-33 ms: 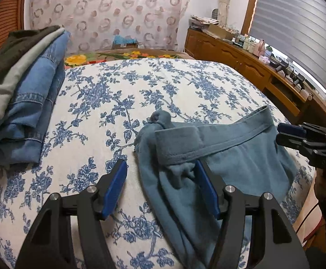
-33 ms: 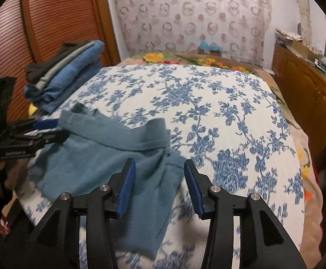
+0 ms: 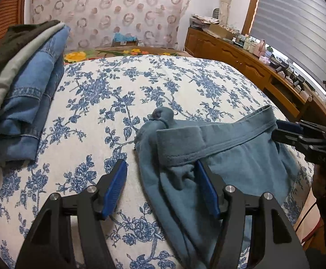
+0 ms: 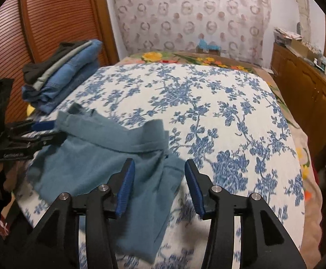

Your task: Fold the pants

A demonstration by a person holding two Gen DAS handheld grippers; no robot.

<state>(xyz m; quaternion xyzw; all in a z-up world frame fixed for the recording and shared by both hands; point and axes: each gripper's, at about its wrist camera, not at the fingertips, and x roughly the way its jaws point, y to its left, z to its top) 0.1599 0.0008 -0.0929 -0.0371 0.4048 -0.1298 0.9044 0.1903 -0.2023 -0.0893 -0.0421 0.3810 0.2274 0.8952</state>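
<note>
Teal-blue pants lie crumpled on the near part of the bed, waistband turned over along the top. My left gripper is open at their left end; its right pad sits against a bunched fold and its left pad hangs over bare bedspread. My right gripper hovers over the other end, its jaws opening, with loose cloth lying below the gap and neither pad pressing it. Each gripper also appears in the other's view: the right gripper at the waistband's far tip, the left gripper at the left edge.
A stack of folded clothes, jeans under grey and dark items, sits at the bed's far left. The blue floral bedspread stretches beyond the pants. A cluttered wooden dresser runs along the right.
</note>
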